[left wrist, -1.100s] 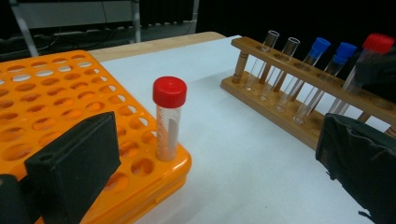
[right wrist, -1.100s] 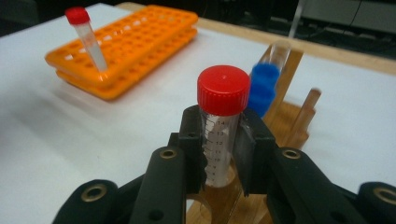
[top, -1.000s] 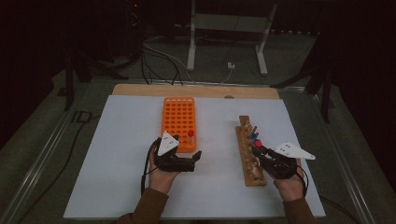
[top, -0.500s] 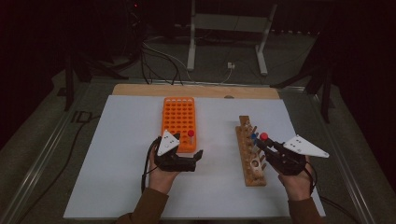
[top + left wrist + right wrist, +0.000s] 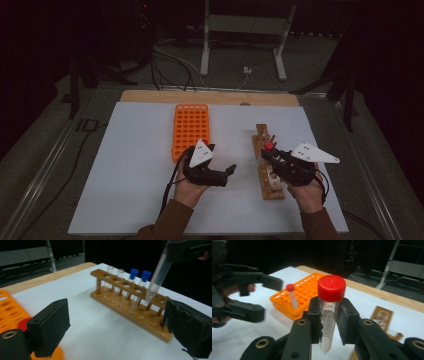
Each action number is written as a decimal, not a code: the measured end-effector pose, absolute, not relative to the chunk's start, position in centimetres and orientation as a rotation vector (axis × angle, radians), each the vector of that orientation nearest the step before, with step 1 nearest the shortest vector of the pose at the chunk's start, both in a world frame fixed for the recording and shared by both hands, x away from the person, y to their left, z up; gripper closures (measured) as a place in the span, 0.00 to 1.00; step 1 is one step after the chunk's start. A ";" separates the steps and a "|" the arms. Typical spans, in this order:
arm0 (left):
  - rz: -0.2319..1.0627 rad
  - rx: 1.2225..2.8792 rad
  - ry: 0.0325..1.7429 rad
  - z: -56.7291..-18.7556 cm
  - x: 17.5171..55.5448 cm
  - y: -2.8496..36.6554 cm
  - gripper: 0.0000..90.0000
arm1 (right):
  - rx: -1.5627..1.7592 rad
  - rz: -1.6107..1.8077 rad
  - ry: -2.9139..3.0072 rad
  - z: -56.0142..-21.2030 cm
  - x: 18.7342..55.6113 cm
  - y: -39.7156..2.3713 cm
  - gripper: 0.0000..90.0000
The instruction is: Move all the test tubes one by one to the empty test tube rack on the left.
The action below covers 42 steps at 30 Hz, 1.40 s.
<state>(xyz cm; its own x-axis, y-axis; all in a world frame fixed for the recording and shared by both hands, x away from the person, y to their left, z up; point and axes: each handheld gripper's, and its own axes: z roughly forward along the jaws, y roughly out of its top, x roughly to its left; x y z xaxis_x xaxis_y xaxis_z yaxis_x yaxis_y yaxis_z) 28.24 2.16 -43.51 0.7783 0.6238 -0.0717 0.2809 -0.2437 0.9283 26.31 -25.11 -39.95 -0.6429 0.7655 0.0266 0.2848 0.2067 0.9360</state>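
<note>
Item: red-capped tube [image 5: 329, 315], clear plastic with printed graduations. It is pinched upright between the pads of the right gripper [image 5: 272, 156], the red cap standing proud above the jaws. It is held in the air just above the near half of the wooden rack [image 5: 267, 165], toward the right side of the tabletop.

Item: right gripper. Jaws pressed together on the tube, in the person's right hand [image 5: 306, 192], which comes in from the near edge.

Item: left gripper [image 5: 225, 172]. Jaws spread wide and have just been closing a little, with nothing between them. It is held in the left hand [image 5: 187, 192], near the middle of the tabletop, just off the near end of the orange rack [image 5: 190, 130], and pointed toward the wooden rack.

Item: wooden rack, long and narrow, lying front to back on the right half of the white tabletop [image 5: 130, 190]. In the left gripper view it holds two open clear tubes [image 5: 113, 281] at its far end and, next to them, two blue-capped tubes [image 5: 138, 286].

Item: orange rack, many-holed, set left of centre and reaching toward the far edge. One small red-capped tube [image 5: 292, 298] stands upright in a hole at its near end.

Item: wooden strip [image 5: 210, 96] running along the far edge, behind the white surface.
</note>
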 end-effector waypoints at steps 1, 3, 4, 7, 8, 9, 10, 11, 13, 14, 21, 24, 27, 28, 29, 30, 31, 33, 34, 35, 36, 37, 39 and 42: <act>0.375 1.842 0.686 -43.5 28.2 1.9 0.13 | 0.969 1.433 2.047 -40.0 26.3 -24.9 0.83; 0.370 1.842 0.676 -43.5 28.2 1.4 0.17 | 0.957 1.432 2.061 -40.1 26.3 -24.4 0.83; 0.365 1.845 0.670 -43.4 28.2 1.1 0.18 | 0.951 1.436 2.067 -40.1 26.3 -24.3 0.83; 0.356 1.863 0.650 -43.4 28.2 0.3 0.20 | 0.948 1.454 2.083 -40.2 26.3 -23.8 0.83; 0.357 1.871 0.639 -43.4 28.1 0.1 0.22 | 0.945 1.461 2.089 -40.3 26.3 -23.7 0.83; 0.361 1.873 0.632 -43.4 28.0 -0.2 0.25 | 0.944 1.469 2.094 -40.3 26.3 -23.6 0.83; 0.361 1.879 0.624 -43.4 27.9 -0.5 0.27 | 0.940 1.474 2.098 -40.3 26.3 -23.4 0.83; 0.362 1.885 0.618 -43.4 27.9 -0.7 0.29 | 0.937 1.479 2.102 -40.3 26.3 -23.3 0.83; 0.354 1.886 0.603 -43.4 27.8 -1.1 0.36 | 0.927 1.488 2.114 -40.3 26.3 -23.0 0.83; 0.347 1.890 0.596 -43.4 27.8 -1.2 0.40 | 0.923 1.487 2.121 -40.4 26.2 -22.9 0.83; 0.327 1.922 0.551 -43.5 27.6 -1.6 0.74 | 0.901 1.494 2.159 -40.8 26.0 -21.9 0.83; 0.327 1.932 0.541 -43.5 27.5 -1.7 0.83 | 0.901 1.488 2.167 -41.0 26.0 -21.7 0.83; 0.329 1.945 0.542 -43.5 27.6 -1.7 0.83 | 0.894 1.505 2.176 -41.1 26.0 -21.8 0.78; 0.333 1.950 0.554 -43.6 27.6 -1.7 0.84 | 0.887 1.525 2.178 -41.1 26.0 -21.9 0.72; 0.340 1.956 0.557 -43.6 27.7 -1.6 0.84 | 0.879 1.547 2.182 -41.0 26.0 -22.0 0.66; 0.343 1.951 0.570 -43.7 27.7 -1.5 0.84 | 0.872 1.567 2.184 -41.0 26.0 -22.1 0.60; 0.346 1.952 0.580 -43.7 27.8 -1.4 0.84 | 0.870 1.585 2.175 -40.9 25.9 -22.2 0.53; 0.355 1.947 0.595 -43.8 27.9 -1.1 0.84 | 0.888 1.608 2.158 -40.9 26.0 -22.6 0.40; 0.359 1.944 0.603 -43.8 28.0 -0.9 0.84 | 0.901 1.607 2.147 -40.9 26.0 -22.8 0.34; 0.362 1.940 0.611 -43.8 28.0 -0.6 0.84 | 0.909 1.601 2.135 -40.8 26.0 -23.0 0.29; 0.366 1.934 0.616 -43.8 28.1 -0.4 0.84 | 0.916 1.599 2.131 -40.8 26.0 -23.2 0.26; 0.373 1.930 0.625 -43.8 28.2 -0.2 0.84 | 0.926 1.594 2.124 -40.8 26.0 -23.4 0.22; 0.380 1.919 0.641 -43.7 28.3 0.3 0.84 | 0.942 1.581 2.108 -40.8 26.0 -23.8 0.16; 0.397 1.906 0.673 -43.7 28.5 1.1 0.84 | 0.959 1.562 2.092 -40.9 26.0 -24.3 0.08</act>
<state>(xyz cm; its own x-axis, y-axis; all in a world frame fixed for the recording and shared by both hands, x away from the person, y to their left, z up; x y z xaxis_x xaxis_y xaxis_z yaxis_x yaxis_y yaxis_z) 28.47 1.13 -43.71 0.7884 0.6145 -0.0267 0.2746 -0.3129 0.9092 26.00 -24.31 -40.88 -0.7060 0.6996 0.1099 0.3040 0.1593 0.9393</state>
